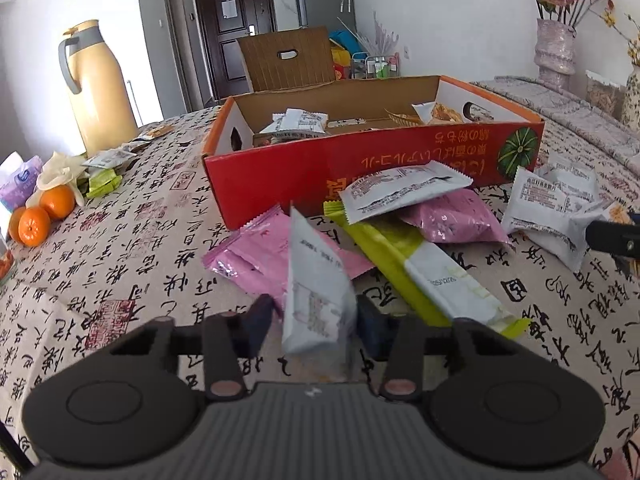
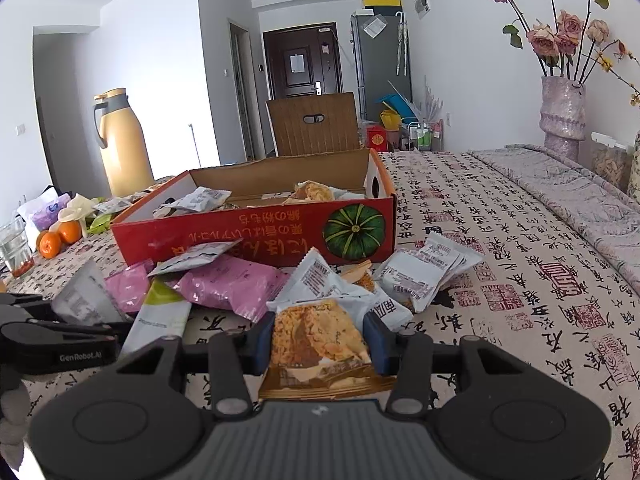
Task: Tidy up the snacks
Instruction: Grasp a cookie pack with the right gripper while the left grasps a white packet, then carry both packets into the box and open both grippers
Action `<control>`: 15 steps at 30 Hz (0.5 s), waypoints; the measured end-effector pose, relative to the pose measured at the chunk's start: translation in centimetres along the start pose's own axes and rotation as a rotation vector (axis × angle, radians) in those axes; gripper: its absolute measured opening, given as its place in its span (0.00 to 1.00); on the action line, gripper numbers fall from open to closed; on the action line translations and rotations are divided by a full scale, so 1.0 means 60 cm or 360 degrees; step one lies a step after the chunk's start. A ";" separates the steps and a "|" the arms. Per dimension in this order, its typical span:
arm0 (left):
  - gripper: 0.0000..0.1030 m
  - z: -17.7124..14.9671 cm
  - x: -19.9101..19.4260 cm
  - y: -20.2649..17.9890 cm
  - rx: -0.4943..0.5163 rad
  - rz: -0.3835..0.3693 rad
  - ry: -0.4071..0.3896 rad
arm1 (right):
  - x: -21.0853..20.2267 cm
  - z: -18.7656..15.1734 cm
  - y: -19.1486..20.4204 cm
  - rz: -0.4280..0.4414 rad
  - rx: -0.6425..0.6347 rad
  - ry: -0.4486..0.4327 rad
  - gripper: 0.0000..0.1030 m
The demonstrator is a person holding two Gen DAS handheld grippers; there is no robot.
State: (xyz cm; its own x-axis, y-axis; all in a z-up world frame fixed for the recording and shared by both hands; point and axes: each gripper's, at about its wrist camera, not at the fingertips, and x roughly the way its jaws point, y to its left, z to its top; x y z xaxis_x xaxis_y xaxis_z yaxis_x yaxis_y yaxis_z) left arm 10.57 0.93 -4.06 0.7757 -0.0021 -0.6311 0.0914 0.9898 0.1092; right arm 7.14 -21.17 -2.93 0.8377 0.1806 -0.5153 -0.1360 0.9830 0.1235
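Observation:
A red cardboard box (image 1: 360, 156) with several snack packets inside stands open on the calligraphy-print tablecloth (image 1: 132, 240). In front of it lie loose pink packets (image 1: 256, 256), a green-and-white bar (image 1: 420, 268) and white packets (image 1: 552, 208). My left gripper (image 1: 316, 324) is shut on a white packet (image 1: 312, 272), which stands upright between the fingers just above the cloth. My right gripper (image 2: 318, 344) is shut on an orange packet printed with a crispy cake (image 2: 316, 328), to the right of the pile. The left gripper's side (image 2: 60, 340) shows at the left of the right wrist view.
A yellow thermos jug (image 1: 100, 92), oranges (image 1: 40, 216), a tissue pack (image 1: 20, 180) and more packets sit at the far left. A glass (image 2: 14, 248) stands at the left edge. A vase of flowers (image 2: 562, 112) and a folded grey cloth (image 2: 580, 192) are at the right.

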 end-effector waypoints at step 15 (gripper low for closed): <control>0.15 -0.006 -0.036 0.012 -0.0083 -0.0037 -0.0054 | -0.013 -0.001 0.008 0.0014 -0.0014 -0.0022 0.45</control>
State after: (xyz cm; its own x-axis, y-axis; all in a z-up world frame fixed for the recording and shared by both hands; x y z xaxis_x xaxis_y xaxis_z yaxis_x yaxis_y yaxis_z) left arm 8.76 1.67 -2.89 0.7946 -0.0291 -0.6065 0.0778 0.9955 0.0541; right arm 6.39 -20.83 -2.49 0.8436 0.1890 -0.5026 -0.1481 0.9816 0.1205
